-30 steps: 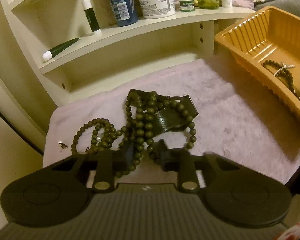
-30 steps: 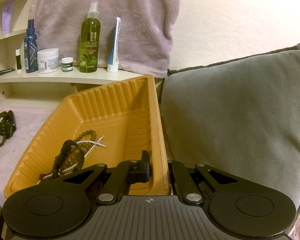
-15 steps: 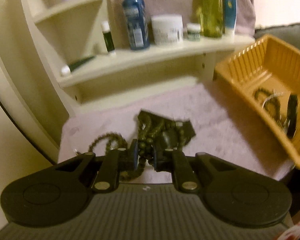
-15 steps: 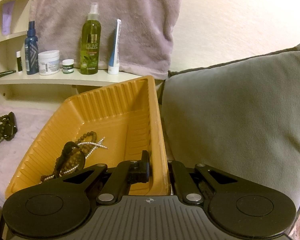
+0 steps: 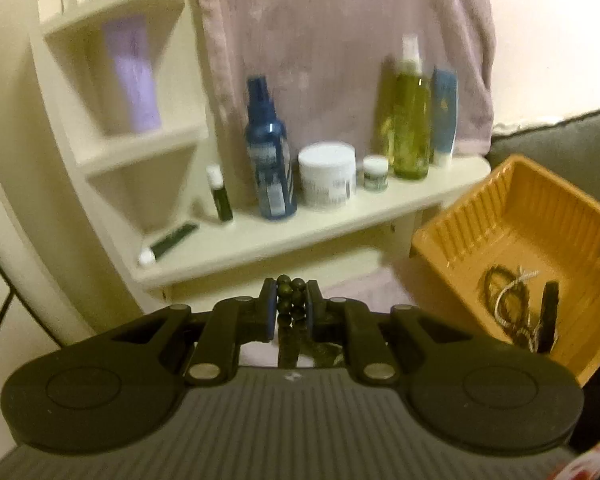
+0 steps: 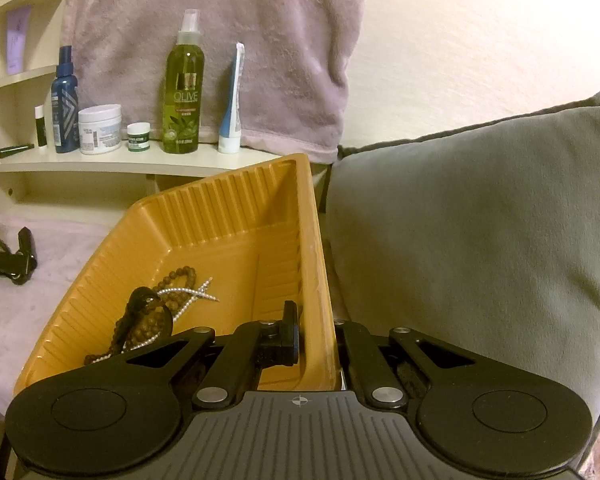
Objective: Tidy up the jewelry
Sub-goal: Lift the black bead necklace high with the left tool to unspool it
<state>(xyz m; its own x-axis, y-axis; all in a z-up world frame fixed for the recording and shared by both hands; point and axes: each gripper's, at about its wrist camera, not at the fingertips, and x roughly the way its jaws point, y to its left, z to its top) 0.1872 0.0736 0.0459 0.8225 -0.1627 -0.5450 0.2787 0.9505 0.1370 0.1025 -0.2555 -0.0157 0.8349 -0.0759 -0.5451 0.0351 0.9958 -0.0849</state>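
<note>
Two grippers are busy, one load each; your left gripper (image 5: 291, 305) has its fingers nearly closed on a strand of dark green beads (image 5: 290, 294), pads pressing the beads from both sides, the rest of the strand dropping out of sight under the tool; it hangs above the pale pink towel (image 5: 364, 288), in front of the toiletries shelf (image 5: 320, 228); your right gripper (image 6: 316, 334) is clamped fully on the near wall of the orange tray (image 6: 236, 220), one finger inside and one outside the rim, holding it tilted up beside the grey cushion (image 6: 480, 240); the tray already holds a brown bead bracelet (image 6: 180, 276), a pearl strand (image 6: 188, 292) and a dark strap-like piece (image 6: 140, 300); in the right wrist view a black band (image 6: 20, 260) with more dark beads by it lies on the towel at far left, apart from the tray; whether those beads belong to the strand you hold, cannot tell; step in hand looks like carrying the green beads to the tray; next move calls for swinging the left gripper right over the tray's open mouth, lowering so the hanging part lands inside, then spreading the fingers; keep the right hand's clamp steady so the tray stays put; watch the dangling strand, it could snag the rim or drag the band along; task seems partly done, band left to collect.
</note>
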